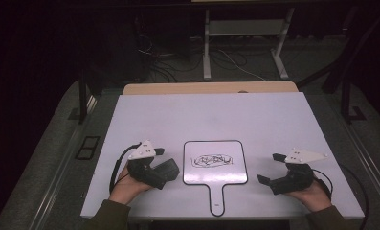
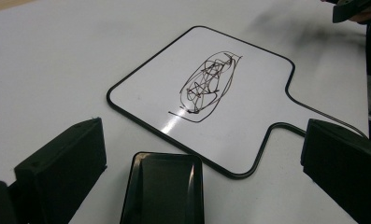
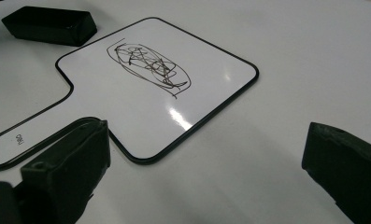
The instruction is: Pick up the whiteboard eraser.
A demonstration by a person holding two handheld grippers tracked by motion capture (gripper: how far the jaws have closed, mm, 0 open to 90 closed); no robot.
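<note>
High view: the left gripper [image 1: 164, 168] rests wide open around a black eraser [image 1: 167, 169], unclamped; a poor squeeze could skid it. The scribbled whiteboard [image 1: 215, 163] lies loose mid-table and could slide under wiping. The right gripper [image 1: 270, 167] gapes empty.

white table [image 1: 273, 120], small paddle-shaped whiteboard [image 1: 215, 173] with a black scribble [image 1: 212, 160] lying flat near the front edge, black eraser [image 3: 50, 24] on the tabletop just left of it
</note>
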